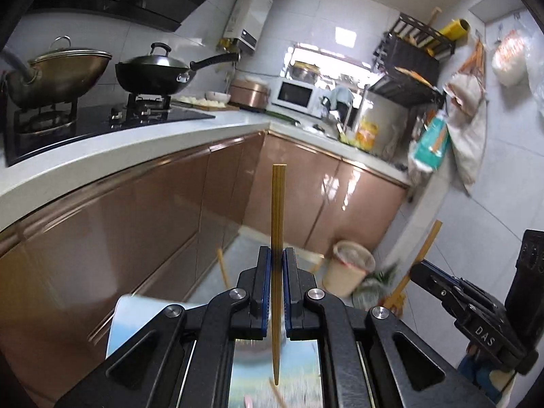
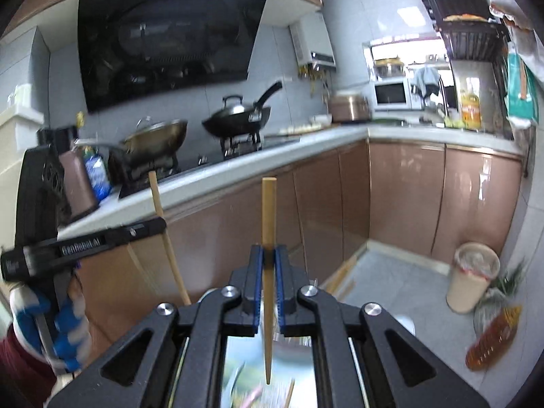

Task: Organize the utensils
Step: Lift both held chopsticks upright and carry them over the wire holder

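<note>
Left gripper (image 1: 278, 285) clamped on chopstick (image 1: 277, 224), long axis upright between its fingers; right gripper (image 2: 268, 282) likewise clamps second chopstick (image 2: 268, 224). Both equally placed for stowing.

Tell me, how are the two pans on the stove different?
The black wok is dark all over, while the brass-coloured wok is shiny golden brown. The black wok has a long straight handle pointing toward the wall-mounted water heater; no such handle shows on the brass-coloured wok. The black wok stands nearer the microwave. Both have lids with a loop on top and sit on burners.
</note>
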{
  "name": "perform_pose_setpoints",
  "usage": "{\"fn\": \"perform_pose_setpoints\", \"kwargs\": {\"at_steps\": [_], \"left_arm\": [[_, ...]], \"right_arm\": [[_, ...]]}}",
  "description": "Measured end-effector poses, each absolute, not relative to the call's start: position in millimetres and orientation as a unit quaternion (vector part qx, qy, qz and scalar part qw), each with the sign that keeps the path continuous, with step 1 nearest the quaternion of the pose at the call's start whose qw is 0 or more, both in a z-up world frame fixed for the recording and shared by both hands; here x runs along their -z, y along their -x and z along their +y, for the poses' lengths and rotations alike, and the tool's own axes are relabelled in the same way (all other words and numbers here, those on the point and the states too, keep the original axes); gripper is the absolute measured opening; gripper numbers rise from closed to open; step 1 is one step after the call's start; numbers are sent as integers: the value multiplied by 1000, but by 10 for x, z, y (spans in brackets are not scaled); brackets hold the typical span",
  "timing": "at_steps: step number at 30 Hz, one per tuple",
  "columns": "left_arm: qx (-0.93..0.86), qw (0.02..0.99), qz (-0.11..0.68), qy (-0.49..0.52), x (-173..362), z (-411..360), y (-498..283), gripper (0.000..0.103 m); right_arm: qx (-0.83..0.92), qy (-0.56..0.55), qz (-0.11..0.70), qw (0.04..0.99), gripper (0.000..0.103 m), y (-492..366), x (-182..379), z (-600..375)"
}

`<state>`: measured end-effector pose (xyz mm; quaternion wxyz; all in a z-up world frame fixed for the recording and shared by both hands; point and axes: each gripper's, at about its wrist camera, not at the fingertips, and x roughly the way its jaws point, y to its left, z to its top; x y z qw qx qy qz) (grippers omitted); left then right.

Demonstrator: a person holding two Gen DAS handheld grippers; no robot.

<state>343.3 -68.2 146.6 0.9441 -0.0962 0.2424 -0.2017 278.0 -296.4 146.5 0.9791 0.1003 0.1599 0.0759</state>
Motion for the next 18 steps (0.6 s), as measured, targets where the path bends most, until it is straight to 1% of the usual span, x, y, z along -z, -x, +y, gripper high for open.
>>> {"fn": "perform_pose_setpoints", "kwargs": {"at_steps": [5,10,13,18], "left_arm": [[165,955,232,84,-1232,-893,-3942,6],[154,956,241,70,-845,-1105,-4304,6],[153,953,253,64,-604,-1209,-4443,6],[143,950,272,50,-288,-1266,-4504,6]], "right_arm": [[-65,-106,150,981,6,-3361,-1238,-3032],[-62,-107,161,979,6,-3830,-815,-3040],[-54,-98,167,980,6,-3973,-554,-3004],[-57,-119,182,974,6,-4079,-168,-3090]]}}
